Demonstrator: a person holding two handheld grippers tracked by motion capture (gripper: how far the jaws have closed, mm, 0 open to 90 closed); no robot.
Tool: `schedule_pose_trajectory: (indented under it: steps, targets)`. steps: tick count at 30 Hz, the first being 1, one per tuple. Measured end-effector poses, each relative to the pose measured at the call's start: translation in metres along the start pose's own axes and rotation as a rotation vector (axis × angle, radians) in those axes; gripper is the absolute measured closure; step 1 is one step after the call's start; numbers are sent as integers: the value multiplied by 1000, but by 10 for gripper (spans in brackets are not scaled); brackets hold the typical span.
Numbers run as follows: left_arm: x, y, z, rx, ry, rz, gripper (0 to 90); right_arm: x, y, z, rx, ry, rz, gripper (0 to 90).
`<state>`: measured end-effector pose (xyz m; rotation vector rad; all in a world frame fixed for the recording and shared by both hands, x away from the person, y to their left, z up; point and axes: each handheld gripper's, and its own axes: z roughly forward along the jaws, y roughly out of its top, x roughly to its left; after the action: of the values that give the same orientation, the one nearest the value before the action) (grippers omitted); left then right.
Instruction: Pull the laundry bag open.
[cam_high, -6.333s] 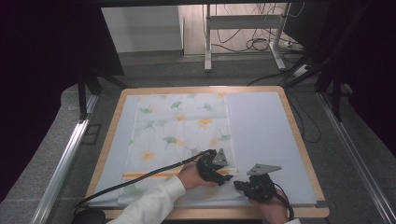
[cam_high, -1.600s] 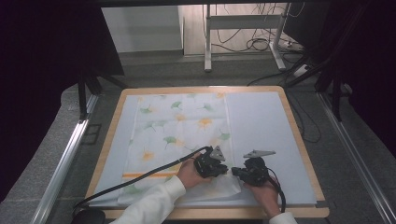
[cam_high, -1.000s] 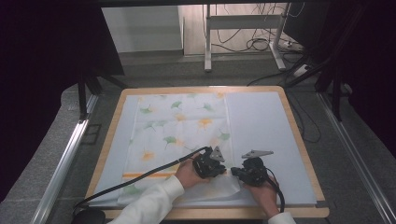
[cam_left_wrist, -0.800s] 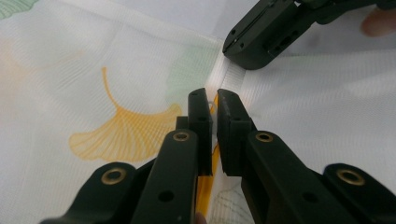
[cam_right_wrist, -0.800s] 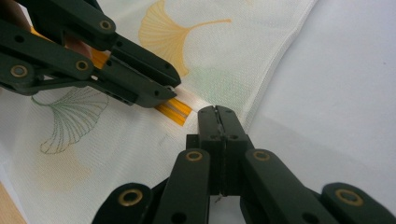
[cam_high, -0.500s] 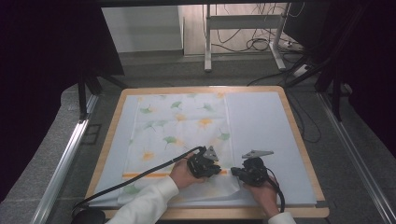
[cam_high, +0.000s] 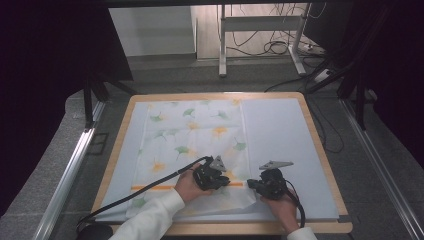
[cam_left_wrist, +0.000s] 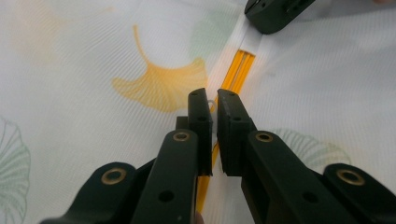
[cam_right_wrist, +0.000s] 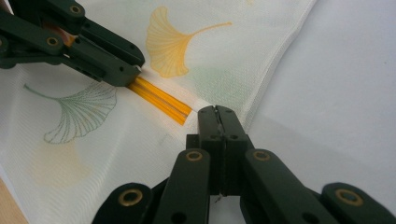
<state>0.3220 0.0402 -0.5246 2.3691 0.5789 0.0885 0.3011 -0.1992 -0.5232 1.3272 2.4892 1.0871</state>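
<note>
The cloth (cam_high: 192, 137), white and printed with ginkgo leaves, lies spread flat on the pale sheet that covers the desk (cam_high: 320, 165), and both tongs work at its near edge, where the hem is turned back and shows an orange stripe (cam_right_wrist: 161, 100). The right tongs (cam_right_wrist: 218, 111) are pressed together on the fold right at the end of the stripe, next to the cloth's side edge. The left tongs (cam_left_wrist: 212, 100) stand almost together with a thin fold of the cloth pinched between them, straddling the stripe farther along. The stripe is the axis that counts: it runs from one pair of tongs straight to the other, across the desk and parallel to its near rim, as the high view shows with the left tongs (cam_high: 212, 176) and right tongs (cam_high: 260, 184) side by side on it. From both pairs the bulk of the cloth lies ahead, away from the person. A fold would probably carry the hem that way, both hands moving together, the stripe taut between them.
</note>
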Motion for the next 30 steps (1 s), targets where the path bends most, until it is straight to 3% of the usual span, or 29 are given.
schedule_pose_trajectory:
  steps: [7, 30]
  targets:
    - [7, -13, -10, -13, 5, -47, 855, 0, 0, 0, -1, 0, -1, 900]
    - [14, -36, -30, -2, 24, -79, 857, -1, 0, 0, -5, 7, -8, 900]
